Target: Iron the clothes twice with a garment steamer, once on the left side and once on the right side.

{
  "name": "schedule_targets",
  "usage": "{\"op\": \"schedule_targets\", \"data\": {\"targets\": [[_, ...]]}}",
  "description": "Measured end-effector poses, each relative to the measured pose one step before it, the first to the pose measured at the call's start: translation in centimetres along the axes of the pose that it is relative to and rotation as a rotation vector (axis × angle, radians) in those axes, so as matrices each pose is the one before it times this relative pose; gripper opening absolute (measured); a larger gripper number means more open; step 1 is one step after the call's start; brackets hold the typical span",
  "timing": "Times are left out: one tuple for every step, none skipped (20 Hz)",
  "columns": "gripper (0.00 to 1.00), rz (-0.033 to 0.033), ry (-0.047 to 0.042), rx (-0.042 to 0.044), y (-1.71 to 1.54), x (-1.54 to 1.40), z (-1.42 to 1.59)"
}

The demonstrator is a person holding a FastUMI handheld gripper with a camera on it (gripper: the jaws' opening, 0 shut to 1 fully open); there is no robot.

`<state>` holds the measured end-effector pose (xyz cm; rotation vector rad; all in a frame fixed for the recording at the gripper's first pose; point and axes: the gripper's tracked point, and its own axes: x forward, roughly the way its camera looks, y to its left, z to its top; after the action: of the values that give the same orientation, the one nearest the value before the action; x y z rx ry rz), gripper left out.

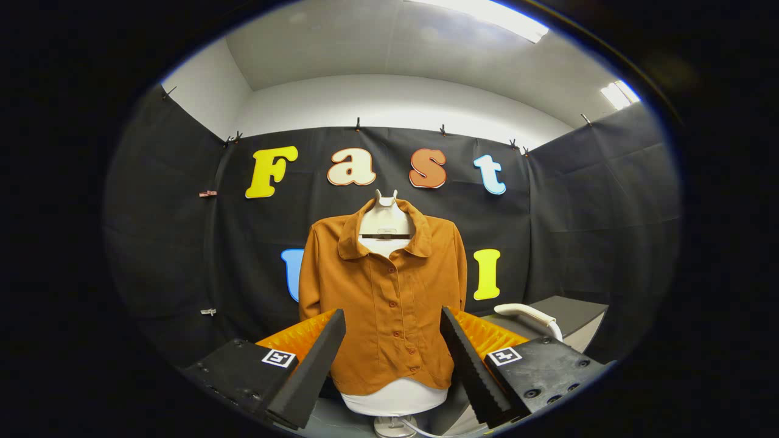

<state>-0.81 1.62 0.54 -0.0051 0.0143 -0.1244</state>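
Black cloth walls the booth on three sides, and in front of the back wall a white mannequin torso (395, 398) wears a rust-brown button-up shirt (383, 304), collar open, front facing you. Your claw (392, 365) is held level with the shirt's lower half, its two fingers spread wide apart with nothing between them but air; the shirt sits beyond them, well clear of the tips. Off past your right finger, a white curved handle (528, 315), most likely the garment steamer, rests on a grey worktop (578, 316) beside the torso.

By the look of it, no pass has begun: the steamer is not in your grip, so you are at the very first step, fetching the tool. Your next move calls for swinging right toward that handle, lining the open fingers either side of it, and closing firmly before lifting. A hose seems to trail below the torso, so mind it does not snag.
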Motion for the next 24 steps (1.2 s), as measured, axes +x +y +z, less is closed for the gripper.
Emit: {"op": "schedule_targets", "data": {"targets": [[0.98, -0.01112, 0.00294, 0.00151, -0.216, 0.032, -0.152], [0.98, -0.01267, 0.00675, -0.00024, -0.453, 0.235, -0.163], [0.98, -0.01139, 0.00704, -0.00031, -0.443, 0.188, -0.244], [0.98, -0.00937, 0.00350, 0.00185, -0.442, 0.200, -0.063], [0.98, -0.00587, 0.00099, 0.00287, -0.419, 0.260, -0.071], [0.98, -0.00507, 0.00069, 0.00104, -0.506, 0.292, -0.072], [0.98, -0.00335, 0.00049, 0.00076, -0.558, 0.494, -0.084], [0.98, -0.00263, 0.00126, 0.00045, -0.690, 0.519, -0.084], [0.98, -0.00028, 0.00245, 0.00250, -0.736, 0.719, -0.140], [0.98, 0.00002, 0.00134, 0.00477, -0.661, 0.750, -0.155], [0.98, 0.00248, 0.00028, 0.00539, -0.841, 0.914, -0.055], [0.98, 0.00248, 0.00053, 0.00461, -0.964, 0.968, -0.099], [0.98, 0.00137, 0.00192, 0.00370, -1.037, 1.130, 0.026], [0.98, -0.00051, -0.00002, 0.00094, -1.223, 1.080, -0.022], [0.98, -0.00380, 0.00514, -0.00145, -1.340, 1.187, -0.059], [0.98, -0.00796, 0.00248, -0.00190, -1.539, 1.086, -0.200], [0.98, -0.01066, 0.00007, -0.00085, -1.606, 1.140, -0.077], [0.98, -0.00969, 0.00265, 0.00163, -1.532, 1.204, -0.230], [0.98, -0.00794, 0.00903, 0.00183, -1.476, 1.190, -0.315], [0.98, -0.00619, 0.01051, 0.00043, -1.398, 1.043, -0.373], [0.99, -0.00526, 0.00864, -0.00032, -1.327, 1.133, -0.265], [0.98, -0.00639, 0.00756, -0.00080, -1.309, 1.045, -0.123], [0.97, -0.00500, 0.00634, 0.00047, -1.271, 1.104, -0.137], [0.97, -0.00215, 0.00484, 0.00235, -1.110, 0.934, -0.183]]}}
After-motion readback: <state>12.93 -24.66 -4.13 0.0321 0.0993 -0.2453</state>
